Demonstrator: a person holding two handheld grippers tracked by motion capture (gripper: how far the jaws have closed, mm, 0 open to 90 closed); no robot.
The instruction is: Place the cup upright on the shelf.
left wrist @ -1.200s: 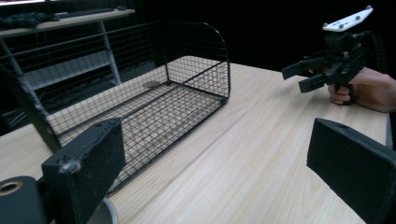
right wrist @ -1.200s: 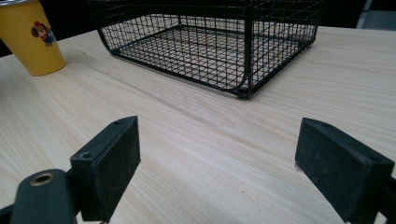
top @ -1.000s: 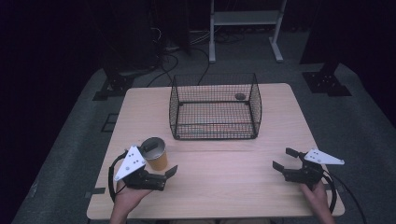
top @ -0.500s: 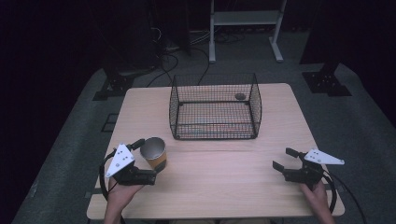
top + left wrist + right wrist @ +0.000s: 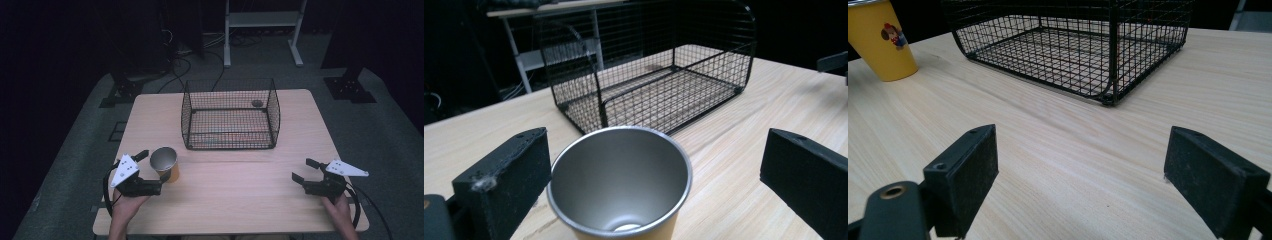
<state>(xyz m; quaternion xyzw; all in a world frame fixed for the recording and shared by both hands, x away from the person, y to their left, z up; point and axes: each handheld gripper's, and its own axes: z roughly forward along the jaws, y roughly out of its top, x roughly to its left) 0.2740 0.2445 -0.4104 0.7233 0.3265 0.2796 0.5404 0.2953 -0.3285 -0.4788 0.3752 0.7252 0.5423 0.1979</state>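
Table [image 5: 240, 200], light wood: one. Wire basket [image 5: 230, 117], black mesh: one. Cup [image 5: 165, 163], yellow outside, metal inside: one. Small dark round item [image 5: 257, 103] beyond the basket's far wall: one. Handheld two-jaw grippers: two, namely left gripper [image 5: 151, 166] and right gripper [image 5: 304, 170].

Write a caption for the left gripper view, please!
Open left gripper around a steel-lined cup, wire basket behind.

A pale wooden table [image 5: 235, 200] stands in front of me on grey floor. A black wire basket [image 5: 230, 115] sits at its far middle. A yellow cup [image 5: 165, 163] with a metal inside stands upright on the near left, apart from the basket.
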